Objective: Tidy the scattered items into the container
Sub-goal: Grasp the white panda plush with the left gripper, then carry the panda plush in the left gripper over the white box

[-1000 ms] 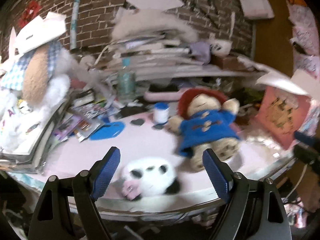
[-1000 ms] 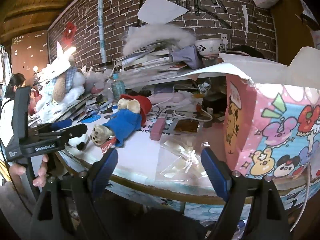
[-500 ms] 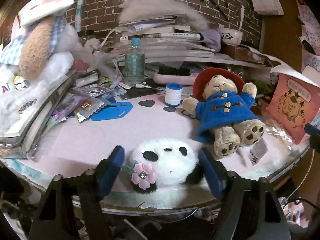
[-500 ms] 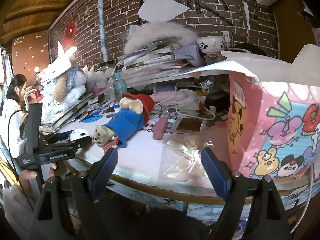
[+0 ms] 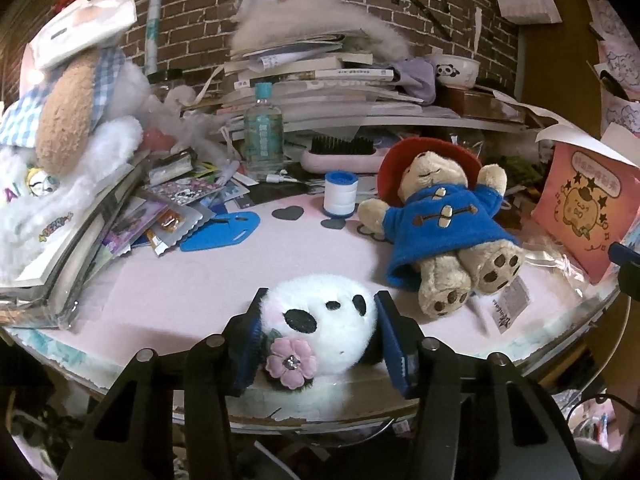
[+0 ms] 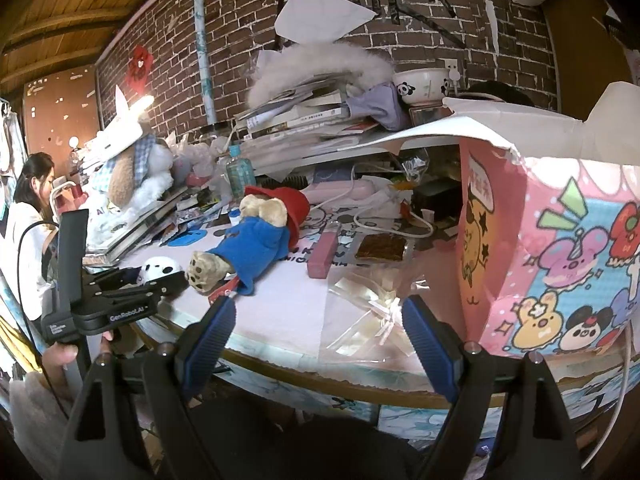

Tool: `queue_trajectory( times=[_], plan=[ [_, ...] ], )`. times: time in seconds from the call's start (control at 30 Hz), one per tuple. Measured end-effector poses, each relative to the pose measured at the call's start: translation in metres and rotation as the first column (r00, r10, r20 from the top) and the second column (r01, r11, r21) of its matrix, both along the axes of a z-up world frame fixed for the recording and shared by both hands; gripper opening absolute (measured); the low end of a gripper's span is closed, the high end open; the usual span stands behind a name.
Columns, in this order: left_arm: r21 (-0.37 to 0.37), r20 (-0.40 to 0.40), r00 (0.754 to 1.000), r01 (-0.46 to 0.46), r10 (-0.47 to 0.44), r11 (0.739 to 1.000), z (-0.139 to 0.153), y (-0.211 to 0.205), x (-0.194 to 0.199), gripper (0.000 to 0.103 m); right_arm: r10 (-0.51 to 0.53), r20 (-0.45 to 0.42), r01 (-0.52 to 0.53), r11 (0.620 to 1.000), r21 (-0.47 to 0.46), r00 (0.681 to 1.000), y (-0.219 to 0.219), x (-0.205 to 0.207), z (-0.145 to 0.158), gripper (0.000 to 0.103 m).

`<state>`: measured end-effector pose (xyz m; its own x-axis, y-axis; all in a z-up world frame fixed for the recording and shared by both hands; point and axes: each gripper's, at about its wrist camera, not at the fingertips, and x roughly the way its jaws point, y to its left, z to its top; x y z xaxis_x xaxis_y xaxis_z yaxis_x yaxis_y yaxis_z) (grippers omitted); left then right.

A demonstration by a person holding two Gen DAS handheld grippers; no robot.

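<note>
A white panda plush (image 5: 320, 312) with a pink flower lies at the front edge of the pink table (image 5: 192, 280). My left gripper (image 5: 320, 336) has its jaws closing around the plush, and both blue pads touch its fur. The right wrist view shows the same plush (image 6: 160, 268) between the left gripper's fingers. A bear in a blue coat and red hat (image 5: 436, 224) lies to the right of it. The pink cartoon box (image 6: 560, 240) stands open at the right. My right gripper (image 6: 316, 332) hangs open before the table edge, holding nothing.
Books and a big white plush (image 5: 60, 152) pile up at the left. A water bottle (image 5: 262, 136), a tape roll (image 5: 340, 194), a brush and stacked books fill the back. A cellophane bag (image 6: 368, 312) lies by the box. A person sits at the far left (image 6: 28, 208).
The left gripper's jaws have narrowed from wide apart to touching both sides of the panda plush, which now sits deeper between them. The right gripper has kept still.
</note>
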<state>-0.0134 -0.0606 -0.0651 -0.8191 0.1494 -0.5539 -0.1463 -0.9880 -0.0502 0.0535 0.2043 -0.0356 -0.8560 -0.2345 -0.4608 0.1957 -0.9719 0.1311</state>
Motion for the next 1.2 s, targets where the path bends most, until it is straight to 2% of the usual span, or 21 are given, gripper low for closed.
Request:
queue_trajectory(
  times=[0.13,0.23,0.3,0.4,0.57,0.93,1.07,1.2],
  plan=[
    [-0.021,0.0,1.0,-0.001,0.001,1.0,0.001,0.004,-0.002,0.046,-0.001,-0.001,0.001,1.0,0.0,1.0,0.0,0.0,0.0,0.083],
    [-0.084,0.011,1.0,-0.018,0.019,0.996,-0.004,0.011,-0.003,0.053,0.0,-0.002,0.0,1.0,-0.006,1.0,0.001,0.001,0.001,0.083],
    [-0.087,-0.003,1.0,-0.023,0.022,0.996,-0.005,0.012,-0.003,0.053,0.0,-0.006,0.0,1.0,-0.007,1.0,0.001,0.002,0.002,0.083],
    [-0.062,-0.005,1.0,-0.014,0.014,0.998,-0.006,0.01,-0.003,0.049,0.0,-0.01,0.0,1.0,-0.011,1.0,0.001,0.004,0.003,0.083],
    [-0.132,-0.036,0.999,-0.022,0.017,0.991,-0.005,0.02,0.001,0.044,0.0,-0.002,0.0,1.0,-0.02,1.0,0.003,0.003,0.003,0.083],
    [-0.092,-0.064,0.998,-0.029,0.023,0.995,0.006,0.013,0.003,0.04,-0.002,0.001,0.002,1.0,-0.032,1.0,0.004,0.002,0.002,0.083],
    [-0.072,-0.098,0.995,-0.018,0.011,0.997,0.023,0.012,0.004,0.04,-0.001,-0.001,0.001,1.0,-0.031,1.0,0.003,0.002,0.002,0.083],
    [-0.047,-0.136,0.99,0.034,-0.04,0.998,0.047,0.018,0.002,0.04,0.0,-0.005,-0.001,1.0,-0.031,1.0,0.004,0.002,0.003,0.083]
  ],
)
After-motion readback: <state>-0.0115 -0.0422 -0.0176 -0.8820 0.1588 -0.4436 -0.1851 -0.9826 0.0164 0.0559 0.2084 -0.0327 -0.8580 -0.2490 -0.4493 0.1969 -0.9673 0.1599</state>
